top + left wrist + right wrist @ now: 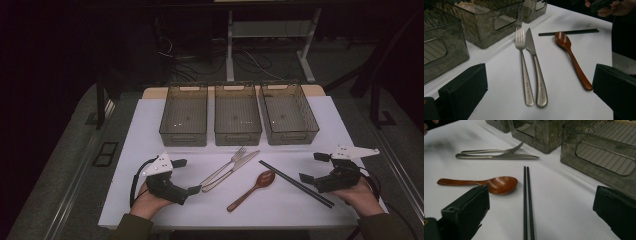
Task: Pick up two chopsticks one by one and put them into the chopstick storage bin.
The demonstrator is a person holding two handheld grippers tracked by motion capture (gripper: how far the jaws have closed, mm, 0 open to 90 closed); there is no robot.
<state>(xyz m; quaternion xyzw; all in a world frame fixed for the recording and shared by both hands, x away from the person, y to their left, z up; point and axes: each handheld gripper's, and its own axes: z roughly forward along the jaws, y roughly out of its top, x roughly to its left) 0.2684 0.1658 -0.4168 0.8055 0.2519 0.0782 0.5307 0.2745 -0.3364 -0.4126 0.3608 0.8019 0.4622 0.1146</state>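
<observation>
A white table (150,150) sits in a dark room, with grey floor to either side and, beyond its far edge, white desk legs (230,45) and a tangle of cables (250,62) on the floor. Along the far half of the table stand three smoky see-through bins (237,115) in a row, just beside one another, their handle cut-outs facing the person.

Nearer the person lies the cutlery: a metal fork (522,65) and a metal knife (535,70) side by side and touching or nearly so, a brown wooden spoon (252,189) to their right (bowl pointing away from the person), and a pair of black chopsticks (296,183) lying together at a slant, right of the spoon.

The left gripper (187,176) rests low at the near left, jaws spread wide and holding nothing, aimed at the fork and knife handles. The right gripper (314,167) sits at the near right, jaws likewise wide apart and bare, with the chopsticks running between them in the right gripper view. Nothing lies between either gripper and the cutlery.
</observation>
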